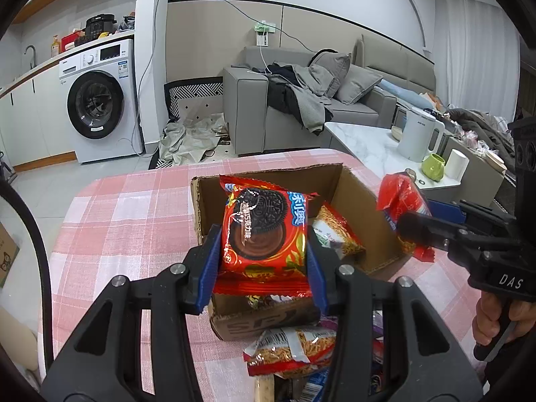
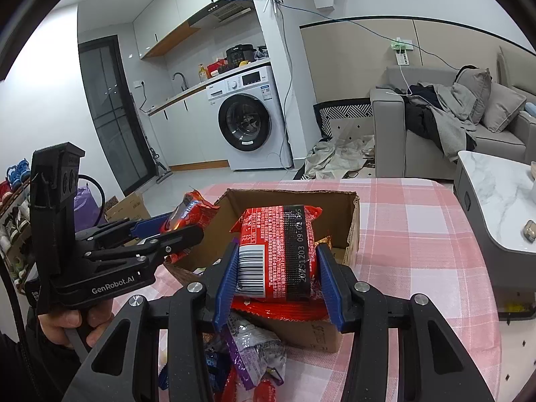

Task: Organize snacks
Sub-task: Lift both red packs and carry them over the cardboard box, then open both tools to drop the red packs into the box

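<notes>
I have the left gripper clamped on a red cookie packet | right gripper clamped on another red packet | both above the cardboard box mid-table

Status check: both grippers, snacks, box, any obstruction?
Left gripper shut on cookie pack. Right gripper shut on red pack. Both by cardboard box. Nothing blocking.

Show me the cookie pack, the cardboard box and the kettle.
Cookie pack (image 1: 263,231), left wrist view, on the printed cookie.
Cardboard box (image 1: 360,207), left wrist view, on its inner right wall.
Kettle (image 1: 417,134), left wrist view, on its white body.
</notes>
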`<move>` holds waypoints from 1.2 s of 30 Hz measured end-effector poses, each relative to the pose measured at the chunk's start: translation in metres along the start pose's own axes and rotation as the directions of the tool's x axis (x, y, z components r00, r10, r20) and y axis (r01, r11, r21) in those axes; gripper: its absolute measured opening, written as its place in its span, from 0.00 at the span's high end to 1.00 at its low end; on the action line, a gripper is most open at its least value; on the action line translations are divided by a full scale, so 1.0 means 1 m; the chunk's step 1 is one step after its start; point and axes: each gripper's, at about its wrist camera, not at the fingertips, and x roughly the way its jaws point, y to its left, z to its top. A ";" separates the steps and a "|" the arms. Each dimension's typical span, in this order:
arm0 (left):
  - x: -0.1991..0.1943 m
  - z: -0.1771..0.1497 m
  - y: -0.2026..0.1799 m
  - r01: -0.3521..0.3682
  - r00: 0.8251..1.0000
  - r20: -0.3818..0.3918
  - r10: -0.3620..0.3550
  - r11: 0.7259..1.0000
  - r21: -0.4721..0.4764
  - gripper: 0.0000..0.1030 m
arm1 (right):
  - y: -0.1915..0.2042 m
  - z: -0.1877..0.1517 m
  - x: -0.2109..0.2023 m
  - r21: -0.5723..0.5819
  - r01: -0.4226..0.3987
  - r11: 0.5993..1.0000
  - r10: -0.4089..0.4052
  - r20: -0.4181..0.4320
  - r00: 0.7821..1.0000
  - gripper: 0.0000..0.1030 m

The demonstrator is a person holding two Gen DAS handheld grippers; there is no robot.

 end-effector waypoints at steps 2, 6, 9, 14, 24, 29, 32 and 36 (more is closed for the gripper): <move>0.006 0.000 -0.001 -0.008 1.000 -0.004 0.008 1.000 0.004 0.58 | 0.001 0.001 0.005 0.000 -0.001 1.000 0.001 -0.003 1.000 0.55; 0.016 0.001 0.000 -0.009 1.000 -0.009 0.009 1.000 0.009 0.58 | 0.003 0.003 0.019 -0.013 0.010 1.000 -0.010 -0.010 1.000 0.55; 0.023 0.001 -0.002 -0.023 1.000 -0.012 0.023 0.999 0.024 0.58 | 0.003 0.005 0.028 -0.013 0.014 1.000 -0.014 -0.019 1.000 0.55; 0.034 0.000 -0.006 -0.024 0.999 -0.025 0.025 0.999 0.039 0.58 | 0.002 0.004 0.042 -0.019 0.020 1.000 -0.021 -0.039 0.999 0.55; 0.059 -0.003 -0.007 -0.041 0.997 -0.061 0.045 0.997 0.071 0.58 | 0.002 0.001 0.060 -0.037 0.059 0.998 -0.061 -0.065 0.996 0.55; 0.071 -0.006 -0.003 -0.037 0.995 -0.089 0.043 0.997 0.068 0.58 | 0.002 -0.001 0.064 -0.045 0.070 0.997 -0.073 -0.072 0.995 0.55; 0.070 -0.006 0.000 -0.028 0.996 -0.088 0.033 0.998 0.058 0.58 | 0.003 -0.002 0.062 -0.047 0.074 0.996 -0.078 -0.073 0.994 0.55; 0.060 -0.005 0.004 -0.006 0.997 -0.081 0.009 0.999 0.041 0.32 | 0.004 -0.002 0.046 -0.060 0.083 0.995 -0.086 -0.045 0.995 0.46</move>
